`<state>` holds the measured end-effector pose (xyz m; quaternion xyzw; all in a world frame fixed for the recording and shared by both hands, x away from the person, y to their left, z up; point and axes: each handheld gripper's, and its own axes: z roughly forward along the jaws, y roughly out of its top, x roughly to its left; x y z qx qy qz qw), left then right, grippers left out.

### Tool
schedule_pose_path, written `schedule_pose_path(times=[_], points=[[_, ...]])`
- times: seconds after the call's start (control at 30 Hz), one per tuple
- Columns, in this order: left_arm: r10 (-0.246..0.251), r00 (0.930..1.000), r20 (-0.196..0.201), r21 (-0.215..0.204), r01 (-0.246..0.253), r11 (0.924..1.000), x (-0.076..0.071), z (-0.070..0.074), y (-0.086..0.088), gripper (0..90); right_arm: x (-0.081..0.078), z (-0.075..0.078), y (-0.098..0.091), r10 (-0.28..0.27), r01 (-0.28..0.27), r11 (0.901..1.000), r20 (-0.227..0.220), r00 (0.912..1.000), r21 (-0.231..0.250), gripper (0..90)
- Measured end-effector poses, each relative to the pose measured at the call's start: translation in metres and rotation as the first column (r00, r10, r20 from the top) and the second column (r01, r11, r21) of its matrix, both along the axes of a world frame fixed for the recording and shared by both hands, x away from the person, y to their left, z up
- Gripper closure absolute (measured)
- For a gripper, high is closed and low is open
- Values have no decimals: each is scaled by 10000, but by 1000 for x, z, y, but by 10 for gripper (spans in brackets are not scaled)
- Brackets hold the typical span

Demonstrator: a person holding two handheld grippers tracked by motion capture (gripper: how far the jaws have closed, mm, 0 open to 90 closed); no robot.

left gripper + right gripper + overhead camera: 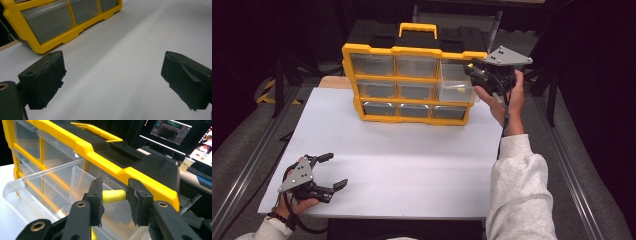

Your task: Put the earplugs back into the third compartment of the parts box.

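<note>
Two grippers at the white table [412, 165]. Left gripper [328, 171] low at near-left corner, jaws wide apart, holding nothing. Right gripper [115, 196] over pulled-out clear drawer [455, 90] of yellow organizer [412, 51], far right; jaws around yellow piece [113, 195], grip uncertain.

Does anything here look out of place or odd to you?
One thing: on the yellow organizer, a clear drawer at its right side juts out while the rest sit flush. The right gripper holds a yellow piece between its jaws above that open drawer. The left gripper waits open over the white table.
</note>
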<state>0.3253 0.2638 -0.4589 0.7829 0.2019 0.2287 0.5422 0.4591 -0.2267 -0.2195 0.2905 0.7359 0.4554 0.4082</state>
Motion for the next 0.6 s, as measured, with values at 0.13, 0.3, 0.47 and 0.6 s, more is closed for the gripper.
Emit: schedule_pose_path(times=[0.13,0.3,0.47,0.6], points=[[13,10000,9,-25,-13,10000,0,0,0,66,-3,-1,0,9,-10,9999,87,10000,101,584],[-1,10000,-5,-11,1,10000,0,0,-1,66,-10,-3,0,-117,106,9995,361,9993,289,508],[8,10000,-14,6,-8,10000,1,-1,-1,66,-27,-5,1,102,-145,9989,930,9956,455,420],[28,10000,-7,28,-28,10000,0,0,-1,68,-47,-8,3,382,-437,9984,1396,9895,370,431]])
